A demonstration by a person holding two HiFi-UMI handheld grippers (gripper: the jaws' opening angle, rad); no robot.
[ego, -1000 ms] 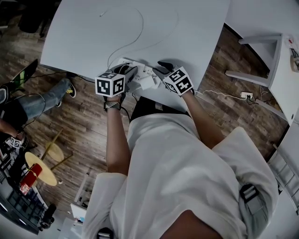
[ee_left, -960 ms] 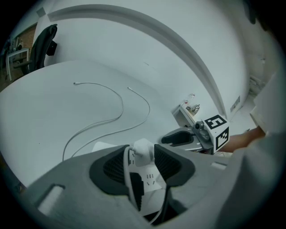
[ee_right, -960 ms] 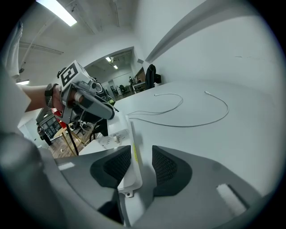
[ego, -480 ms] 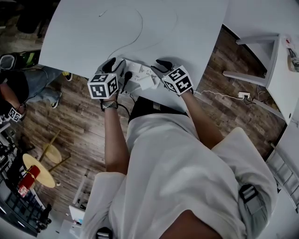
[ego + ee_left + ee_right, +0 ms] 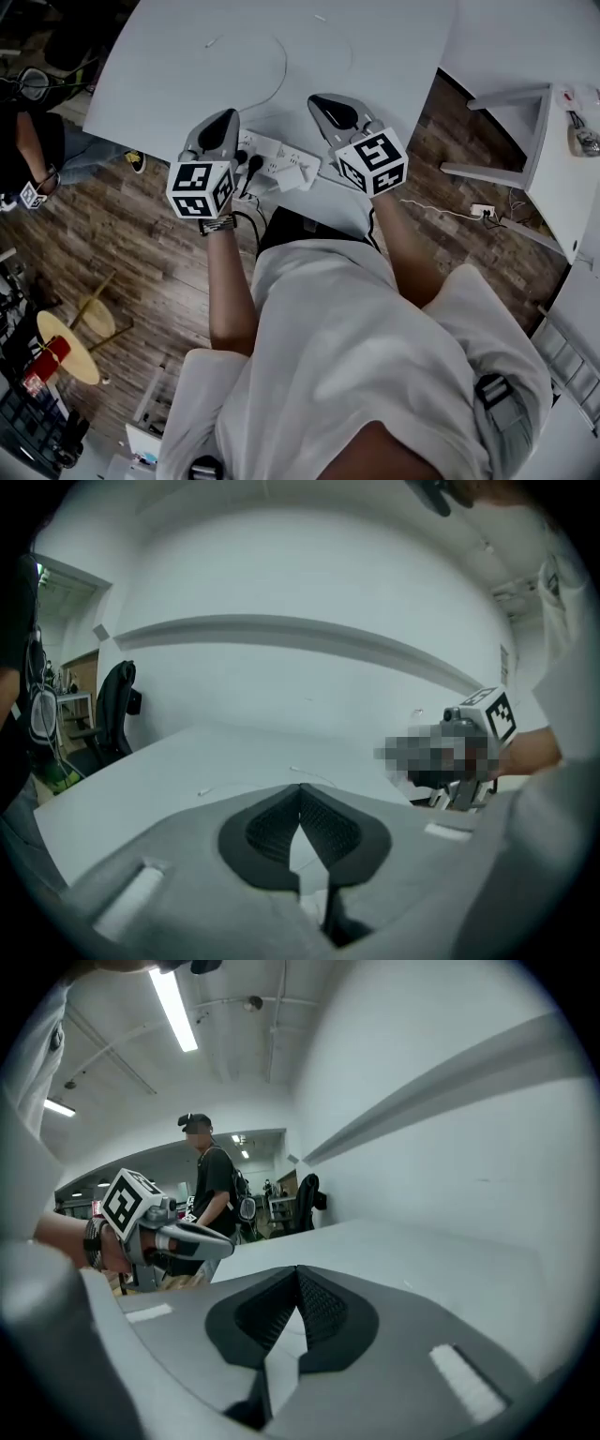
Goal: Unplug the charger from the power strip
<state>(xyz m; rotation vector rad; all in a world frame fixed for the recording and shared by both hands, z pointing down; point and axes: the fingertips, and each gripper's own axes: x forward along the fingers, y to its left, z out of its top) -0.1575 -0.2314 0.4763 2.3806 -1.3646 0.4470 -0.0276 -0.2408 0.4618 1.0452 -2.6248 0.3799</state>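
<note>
The white power strip [image 5: 274,154] lies at the near edge of the white table [image 5: 375,47]. A black plug [image 5: 253,165] sits in it, and a white charger [image 5: 298,174] rests at its right end. My left gripper [image 5: 218,126] hangs above the strip's left end, shut and empty. My right gripper [image 5: 330,109] hangs above and right of the charger, also shut and empty. In the left gripper view the left gripper [image 5: 300,791] has its pads pressed together over bare table. In the right gripper view the right gripper [image 5: 298,1275] looks the same.
A thin white cable [image 5: 277,67] curls across the table beyond the strip. A black cord [image 5: 246,221] drops off the near edge. A second white table [image 5: 562,159] stands at right, with a floor socket [image 5: 482,210] beside it. A person [image 5: 210,1194] stands at left.
Both grippers have lifted away from the power strip and gone from open to shut. The strip and charger stay where they were. The person at left has moved.
</note>
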